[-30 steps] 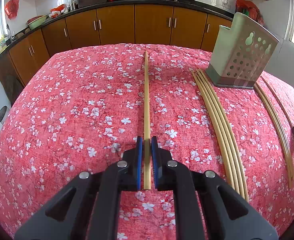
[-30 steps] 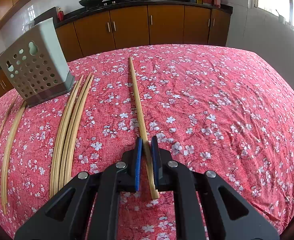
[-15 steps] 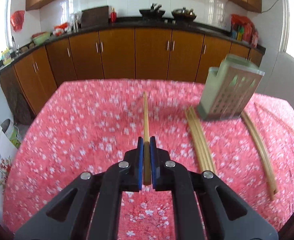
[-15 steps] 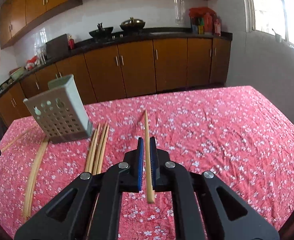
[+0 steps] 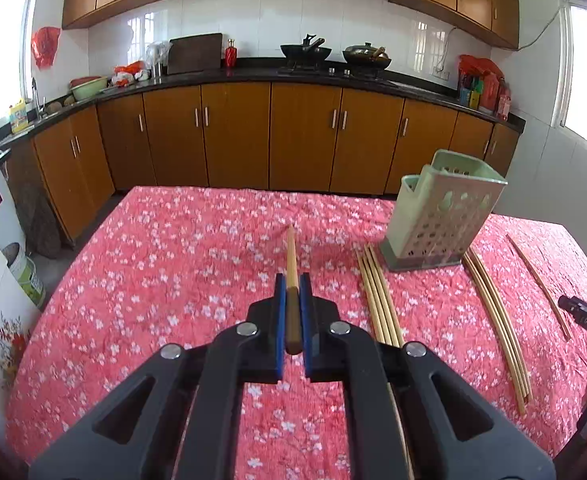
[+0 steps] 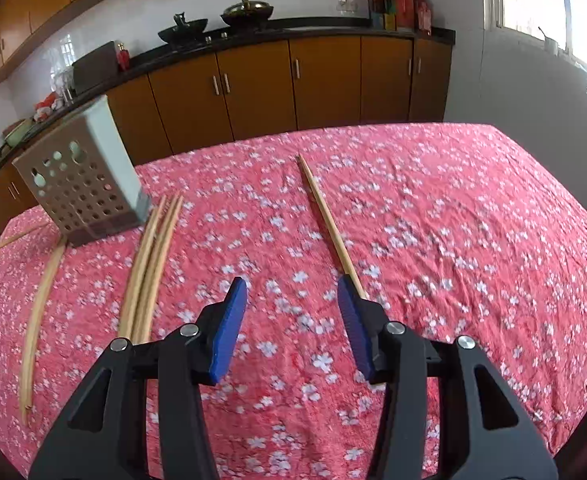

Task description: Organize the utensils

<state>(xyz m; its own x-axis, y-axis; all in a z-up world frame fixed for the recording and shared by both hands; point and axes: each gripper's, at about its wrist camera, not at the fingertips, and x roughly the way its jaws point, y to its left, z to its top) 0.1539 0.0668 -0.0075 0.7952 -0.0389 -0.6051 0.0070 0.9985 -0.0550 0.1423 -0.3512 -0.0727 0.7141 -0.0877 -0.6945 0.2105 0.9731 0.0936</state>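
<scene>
My left gripper (image 5: 292,292) is shut on a wooden chopstick (image 5: 291,256), held clear above the red floral cloth and pointing away; the right wrist view shows that chopstick (image 6: 1,245) at its far left edge. My right gripper (image 6: 293,292) has its jaws opening, and nothing sits between its blue pads. A second chopstick (image 6: 325,216) lies on the cloth, its near end hidden behind the right finger (image 6: 355,316). A perforated green utensil holder (image 5: 441,220) stands at the back right in the left wrist view and is the holder (image 6: 81,188) at the left in the right wrist view.
Two bundles of chopsticks (image 5: 377,296) (image 5: 497,320) lie on the cloth (image 5: 153,272), one on each side of the holder. The released chopstick (image 5: 537,280) lies near my right gripper (image 5: 581,314) at the picture's edge. Brown cabinets and a counter stand beyond the table.
My left gripper has lifted its chopstick off the cloth. My right gripper rose with its chopstick, then opened; that chopstick now lies on the cloth.
</scene>
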